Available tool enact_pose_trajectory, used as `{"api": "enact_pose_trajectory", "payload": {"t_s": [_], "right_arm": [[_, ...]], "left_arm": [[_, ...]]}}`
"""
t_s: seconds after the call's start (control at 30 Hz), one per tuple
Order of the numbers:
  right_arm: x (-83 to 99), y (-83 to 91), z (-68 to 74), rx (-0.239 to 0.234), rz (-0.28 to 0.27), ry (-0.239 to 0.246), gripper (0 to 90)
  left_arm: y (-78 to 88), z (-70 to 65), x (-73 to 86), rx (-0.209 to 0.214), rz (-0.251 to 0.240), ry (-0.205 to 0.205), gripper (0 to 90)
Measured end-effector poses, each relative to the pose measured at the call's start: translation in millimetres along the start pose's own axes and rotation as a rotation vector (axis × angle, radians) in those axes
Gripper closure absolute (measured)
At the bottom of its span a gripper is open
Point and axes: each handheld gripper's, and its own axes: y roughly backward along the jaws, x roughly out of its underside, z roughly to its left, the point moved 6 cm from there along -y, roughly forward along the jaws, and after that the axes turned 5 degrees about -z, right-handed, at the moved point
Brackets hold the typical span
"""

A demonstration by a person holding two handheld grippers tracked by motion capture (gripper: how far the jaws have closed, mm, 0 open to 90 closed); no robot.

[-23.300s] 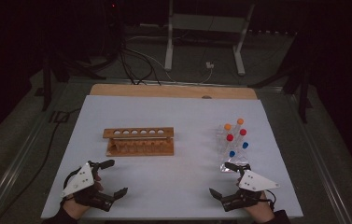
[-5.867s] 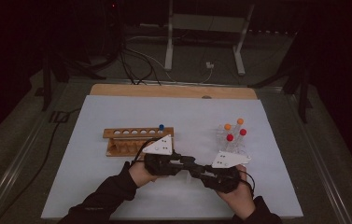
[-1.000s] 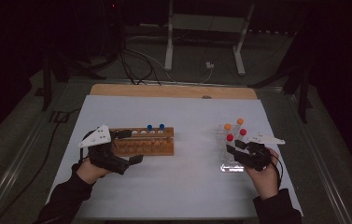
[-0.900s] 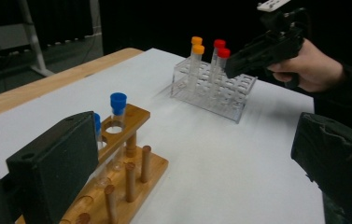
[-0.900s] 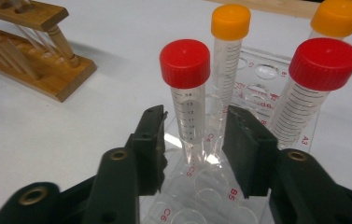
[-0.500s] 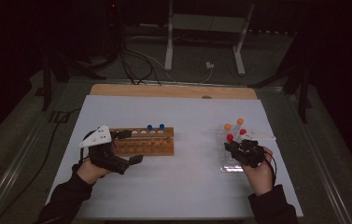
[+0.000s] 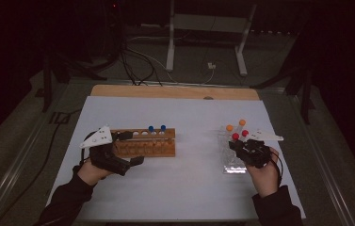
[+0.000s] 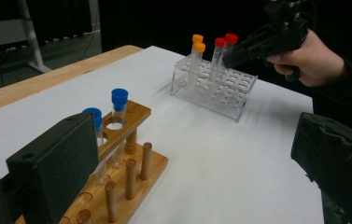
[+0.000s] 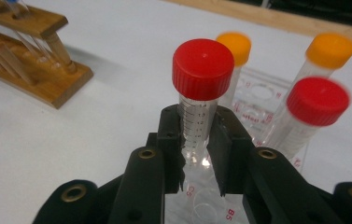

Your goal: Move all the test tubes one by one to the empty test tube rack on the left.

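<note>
At the right side of the table, my right gripper (image 9: 196,140) has just closed its jaws and now pinches a red-capped tube (image 9: 202,84) below the cap. The tube stands upright in the clear plastic rack (image 7: 231,162), w/ another red-capped tube (image 9: 311,112) just beside it and two orange-capped tubes (image 9: 328,53) on the far side. Over on the left, my left gripper (image 7: 127,148) sits spread wide, nothing btwn the jaws, at the near-left end of the wooden rack (image 7: 147,143). Two blue-capped tubes (image 7: 157,128) stand in that rack's right half. The racks are well apart on the white mat (image 7: 189,188).
</note>
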Motion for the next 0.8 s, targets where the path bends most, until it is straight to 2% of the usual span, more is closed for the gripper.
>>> {"api": "enact_pose_trajectory", "payload": {"t_s": [0.33,0.53,0.63,0.8], "right_arm": [[-16.3,18.1,1.8,-0.013,-0.053,0.005,74.9],[-29.1,32.5,9.6,-0.014,-0.096,0.035,74.9],[-35.0,38.6,17.5,-0.036,-0.12,0.046,74.9],[-37.1,39.2,38.2,-0.103,-0.121,0.077,74.9]], "left_arm": [[-0.4,-0.6,0.5,0.012,0.014,0.006,1.7],[-2.0,-1.1,1.3,0.017,0.02,0.005,1.7],[-2.5,-1.9,1.0,0.02,0.021,0.006,1.7],[-4.6,-5.5,0.3,0.027,0.026,-0.002,1.7]]}}
